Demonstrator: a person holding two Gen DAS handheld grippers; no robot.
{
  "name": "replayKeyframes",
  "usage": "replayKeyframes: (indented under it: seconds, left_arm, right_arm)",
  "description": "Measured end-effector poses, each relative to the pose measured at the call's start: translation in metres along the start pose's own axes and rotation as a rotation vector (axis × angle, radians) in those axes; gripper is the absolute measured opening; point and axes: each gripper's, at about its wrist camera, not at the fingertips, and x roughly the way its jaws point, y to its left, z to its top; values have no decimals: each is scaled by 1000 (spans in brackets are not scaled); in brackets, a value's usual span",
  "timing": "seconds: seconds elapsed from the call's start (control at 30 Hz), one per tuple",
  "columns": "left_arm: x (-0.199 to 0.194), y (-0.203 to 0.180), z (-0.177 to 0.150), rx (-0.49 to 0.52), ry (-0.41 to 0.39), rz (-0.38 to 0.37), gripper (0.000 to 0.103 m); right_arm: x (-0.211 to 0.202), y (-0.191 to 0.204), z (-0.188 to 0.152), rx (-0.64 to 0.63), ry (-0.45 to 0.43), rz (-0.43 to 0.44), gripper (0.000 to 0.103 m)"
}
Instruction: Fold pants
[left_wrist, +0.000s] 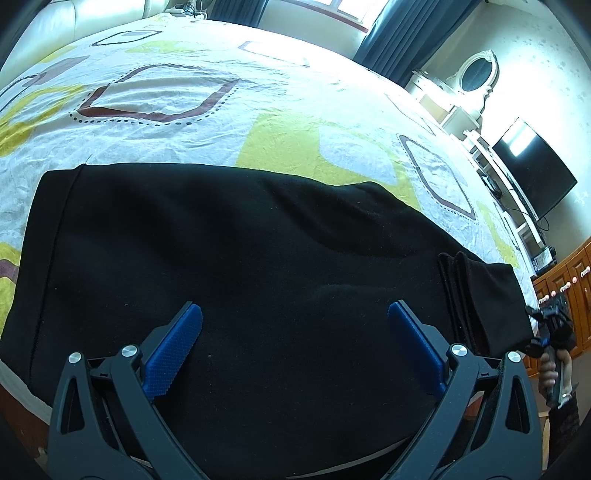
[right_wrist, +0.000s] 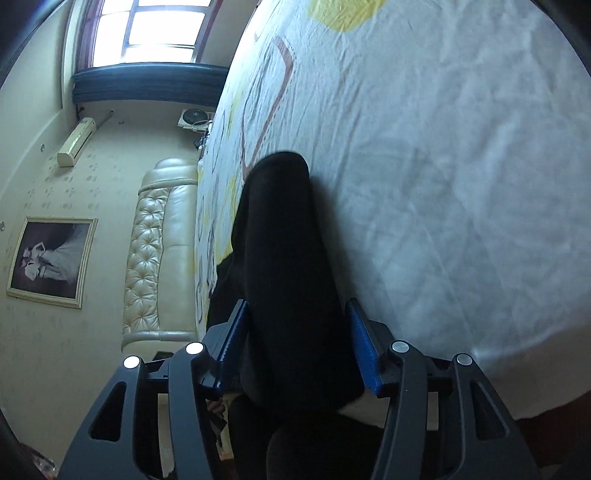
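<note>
Black pants (left_wrist: 236, 258) lie spread across the near part of the bed, folded lengthwise, with a layered end at the right (left_wrist: 476, 291). My left gripper (left_wrist: 294, 314) hovers just above the pants with its blue-padded jaws wide apart and nothing between them. In the right wrist view, my right gripper (right_wrist: 295, 314) has its jaws around a thick bunched end of the pants (right_wrist: 284, 258), the pads close to the cloth on both sides. The right gripper also shows in the left wrist view (left_wrist: 554, 321), at the pants' right end.
The bed sheet (left_wrist: 184, 122) is white with yellow and brown shapes. A padded headboard (right_wrist: 155, 251) stands at one end. A television (left_wrist: 532, 170), white dresser with mirror (left_wrist: 476, 74) and wooden cabinet (left_wrist: 569, 288) line the wall at right.
</note>
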Motion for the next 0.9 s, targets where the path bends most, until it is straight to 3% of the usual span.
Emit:
replayKeyframes:
  seconds: [0.03,0.07,0.17,0.27,0.4,0.5,0.6,0.83,0.9]
  left_arm:
    - [0,-1,0,5,0,2,101]
    - [0,-1,0,8,0,3,101]
    - [0,-2,-1,9,-3,3,101]
    - [-5,0,1,2,4,-15,101]
    - [-22,7,9,-40,12,-64,101]
    - [-45,15,16,-44,-24,-117,101]
    - [-69,35,19,-60,-74,-152,101]
    - [-84,124,27,-276,-48,-284,101]
    - [-85,147,28,-312,-47,-289,100]
  right_arm:
    - [-2,-1,-7,-18,1,-21,39]
    - [-3,-2,-11,-33,7,-58,33]
    - [-1,-5,-16,-16,-17,-84,31]
    - [-5,19,-16,-57,-71,-159,37]
    - [-25,70,-26,-125,-315,-316,70]
    - [-26,102,-44,-171,-418,-340,70]
    - [8,134,-63,-281,-441,-436,70]
    - [65,146,-84,-380,-338,-469,70]
    - [71,151,-91,-407,-322,-478,70]
